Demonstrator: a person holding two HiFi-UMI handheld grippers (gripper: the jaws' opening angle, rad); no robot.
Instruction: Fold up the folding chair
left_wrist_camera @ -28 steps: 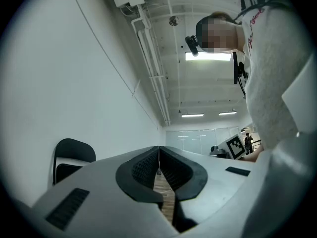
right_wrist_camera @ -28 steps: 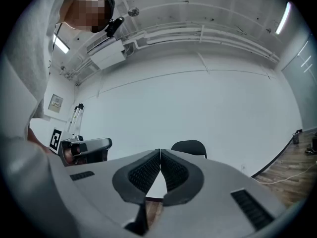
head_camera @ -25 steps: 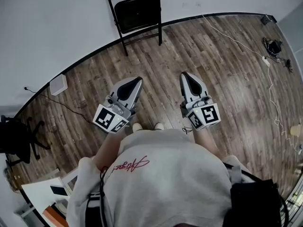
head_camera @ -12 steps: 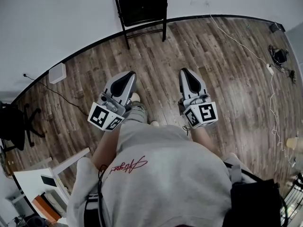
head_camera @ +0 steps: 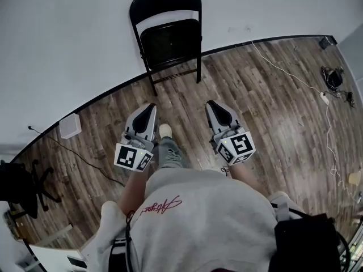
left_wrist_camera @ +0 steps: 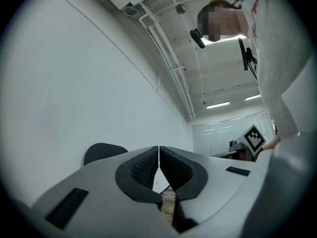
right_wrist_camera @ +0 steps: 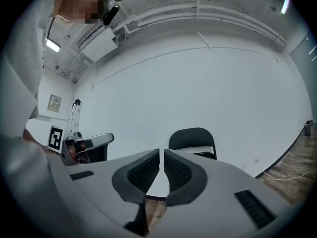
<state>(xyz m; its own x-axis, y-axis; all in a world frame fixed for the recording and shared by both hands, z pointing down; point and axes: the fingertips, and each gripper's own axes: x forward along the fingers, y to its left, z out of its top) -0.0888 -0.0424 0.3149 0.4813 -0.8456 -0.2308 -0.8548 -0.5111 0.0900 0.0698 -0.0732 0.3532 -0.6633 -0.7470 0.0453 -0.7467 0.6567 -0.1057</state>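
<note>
A black folding chair (head_camera: 168, 35) stands unfolded against the white wall, its seat facing me. It also shows as a dark backrest in the left gripper view (left_wrist_camera: 103, 152) and in the right gripper view (right_wrist_camera: 192, 139). My left gripper (head_camera: 149, 107) and right gripper (head_camera: 212, 105) are held side by side over the wooden floor, short of the chair, both pointing toward it. Both are shut with nothing between the jaws; the tips meet in each gripper view (left_wrist_camera: 158, 150) (right_wrist_camera: 162, 152).
A white cable (head_camera: 295, 55) runs along the floor at the right toward dark gear (head_camera: 334, 78) by the wall. A small white box (head_camera: 70, 126) sits at the left baseboard, with a black office chair (head_camera: 20, 186) further left. My foot (head_camera: 165, 131) is between the grippers.
I have stepped toward the chair: it now looks larger and nearer in the head view. Both grippers moved forward with me and stayed shut.
</note>
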